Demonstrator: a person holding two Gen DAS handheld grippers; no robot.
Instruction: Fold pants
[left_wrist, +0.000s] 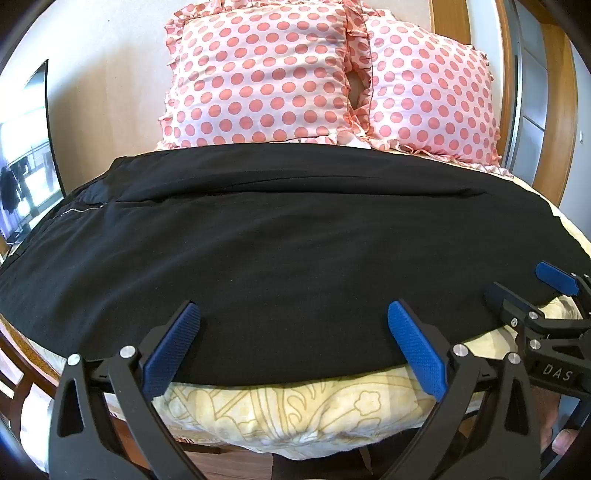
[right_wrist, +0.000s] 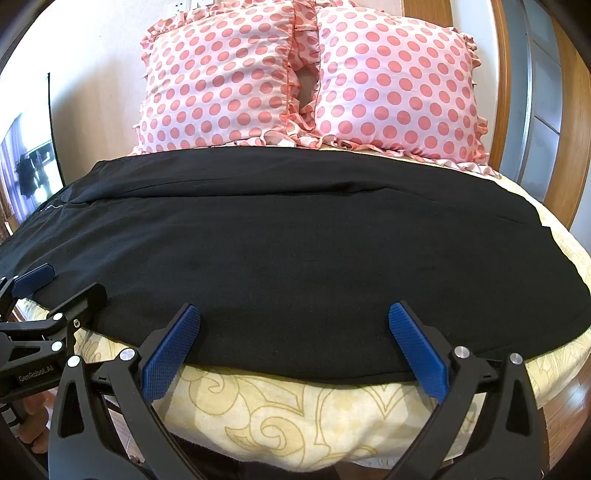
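Black pants (left_wrist: 277, 251) lie flat across the bed, waistband and zipper (left_wrist: 79, 210) to the left, leg ends to the right. They also fill the right wrist view (right_wrist: 288, 258). My left gripper (left_wrist: 293, 314) is open, its blue pads (left_wrist: 173, 347) over the pants' near edge. My right gripper (right_wrist: 295, 314) is open the same way further right, with its blue pads (right_wrist: 417, 350) at the near edge. The right gripper also shows in the left wrist view (left_wrist: 524, 288), and the left gripper in the right wrist view (right_wrist: 62, 284).
Two pink polka-dot pillows (left_wrist: 266, 74) (right_wrist: 391, 85) stand behind the pants against the wall. A cream patterned bedspread (left_wrist: 280, 413) hangs over the near bed edge. A dark screen (left_wrist: 26, 155) stands at the left. A wooden door frame (left_wrist: 554, 110) is at the right.
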